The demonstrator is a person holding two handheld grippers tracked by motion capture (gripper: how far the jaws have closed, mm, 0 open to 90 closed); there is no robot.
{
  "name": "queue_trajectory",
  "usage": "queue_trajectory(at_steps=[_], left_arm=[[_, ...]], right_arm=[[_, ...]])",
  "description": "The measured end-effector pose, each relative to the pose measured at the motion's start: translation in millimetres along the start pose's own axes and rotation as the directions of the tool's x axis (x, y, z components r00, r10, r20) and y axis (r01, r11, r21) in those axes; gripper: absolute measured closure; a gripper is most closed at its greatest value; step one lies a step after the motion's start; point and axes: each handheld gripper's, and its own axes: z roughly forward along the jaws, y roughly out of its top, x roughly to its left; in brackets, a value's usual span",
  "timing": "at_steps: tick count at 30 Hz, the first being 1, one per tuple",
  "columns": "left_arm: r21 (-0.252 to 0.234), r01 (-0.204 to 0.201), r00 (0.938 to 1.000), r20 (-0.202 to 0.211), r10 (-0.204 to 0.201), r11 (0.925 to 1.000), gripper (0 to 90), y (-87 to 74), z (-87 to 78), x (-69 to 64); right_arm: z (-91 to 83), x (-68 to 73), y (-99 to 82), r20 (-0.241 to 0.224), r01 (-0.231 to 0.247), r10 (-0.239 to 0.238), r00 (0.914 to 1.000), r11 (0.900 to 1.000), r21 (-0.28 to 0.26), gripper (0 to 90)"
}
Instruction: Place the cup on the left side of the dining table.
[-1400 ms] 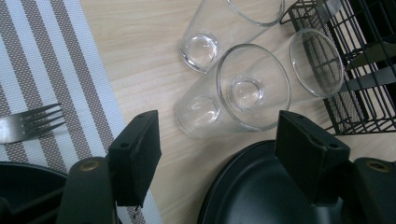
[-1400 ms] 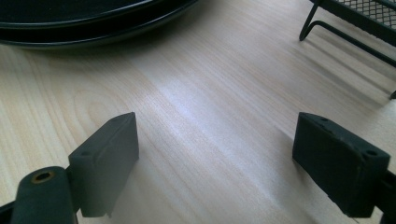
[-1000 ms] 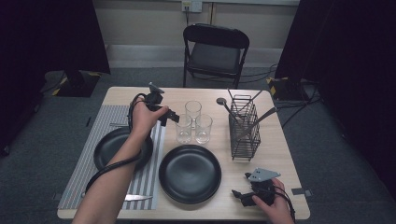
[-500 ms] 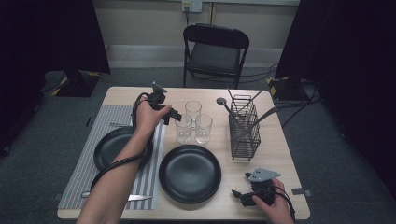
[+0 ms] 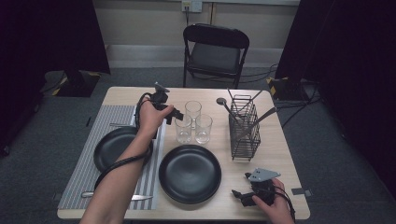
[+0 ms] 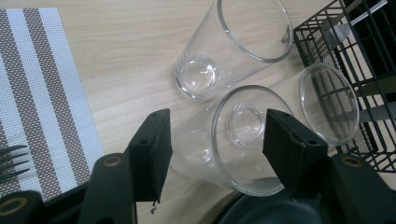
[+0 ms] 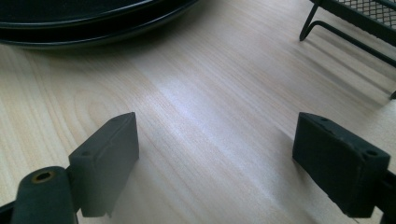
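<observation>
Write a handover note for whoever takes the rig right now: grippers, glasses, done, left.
Left hand-held gripper: jaws have just been closing around the nearest glass; pads not clearly pressing yet.
Right hand-held gripper: open, idle over bare table by the front plate.
Three glasses stand clustered between the striped placemat and wire caddy.
Done: approach. Left: finish the grasp, lift, place.

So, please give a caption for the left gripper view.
Left gripper closing around the nearest of three glasses, beside a striped placemat.
</observation>
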Motion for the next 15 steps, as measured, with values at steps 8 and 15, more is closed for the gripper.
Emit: queue_trajectory(at_steps=[8,15], left_arm=[[0.006,0.01,0.9999,-0.012,-0.01,0.9999,50.2,-2.0,4.0,1.5],[0.006,0.029,0.9994,-0.018,-0.029,0.9996,54.3,-3.3,8.1,2.8]], right_arm=[[0.0,0.0,0.0,0.0,0.0,0.0,1.0,1.0,0.0,13.6],[0.0,0.0,0.0,0.0,0.0,0.0,1.0,1.0,0.0,13.6]])
